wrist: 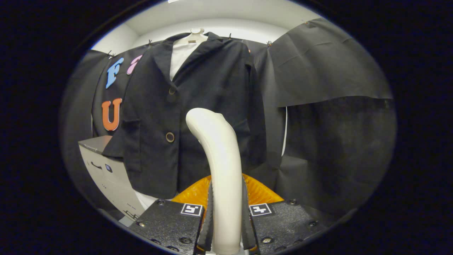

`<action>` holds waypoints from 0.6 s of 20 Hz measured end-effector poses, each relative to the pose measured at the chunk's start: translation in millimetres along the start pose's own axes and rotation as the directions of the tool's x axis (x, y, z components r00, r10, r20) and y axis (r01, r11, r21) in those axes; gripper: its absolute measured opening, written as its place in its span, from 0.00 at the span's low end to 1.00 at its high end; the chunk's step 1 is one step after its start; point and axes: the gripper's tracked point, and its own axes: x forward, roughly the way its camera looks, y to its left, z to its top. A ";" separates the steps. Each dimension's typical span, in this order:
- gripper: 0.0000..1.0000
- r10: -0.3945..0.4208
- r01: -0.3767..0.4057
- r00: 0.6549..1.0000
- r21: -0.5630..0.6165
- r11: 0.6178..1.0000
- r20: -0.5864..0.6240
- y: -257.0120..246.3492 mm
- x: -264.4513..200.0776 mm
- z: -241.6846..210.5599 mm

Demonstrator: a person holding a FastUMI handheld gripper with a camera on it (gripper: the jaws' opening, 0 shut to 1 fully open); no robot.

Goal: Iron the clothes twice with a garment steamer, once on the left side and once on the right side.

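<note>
A dark navy jacket [198, 106] hangs on a white mannequin torso [181, 53], straight ahead beyond the fingers. It has round buttons down its front and a flap pocket on its left panel. My gripper [226, 209] is shut on the white curved handle of the garment steamer [217, 159], both fingers pressing its sides. The handle rises between the fingers and bends toward the jacket's middle, its top end short of the cloth. An orange translucent part of the steamer [262, 193] shows just behind the fingers, low down.
A light grey cabinet [106, 173] with a dark handle stands low to the left of the jacket. Black cloth [318, 71] covers the booth wall behind and to the right, one sheet hanging loose over another.
</note>
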 end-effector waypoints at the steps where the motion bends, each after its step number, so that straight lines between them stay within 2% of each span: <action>1: 0.35 -0.005 0.005 1.000 -0.012 1.000 -0.022 2.7 0.4 -14.1; 7: 0.35 -0.048 0.043 0.985 -0.034 0.999 -0.166 9.3 -12.1 -83.3; 12: 0.35 -0.094 0.086 0.974 -0.047 0.995 -0.206 7.7 -13.9 -99.6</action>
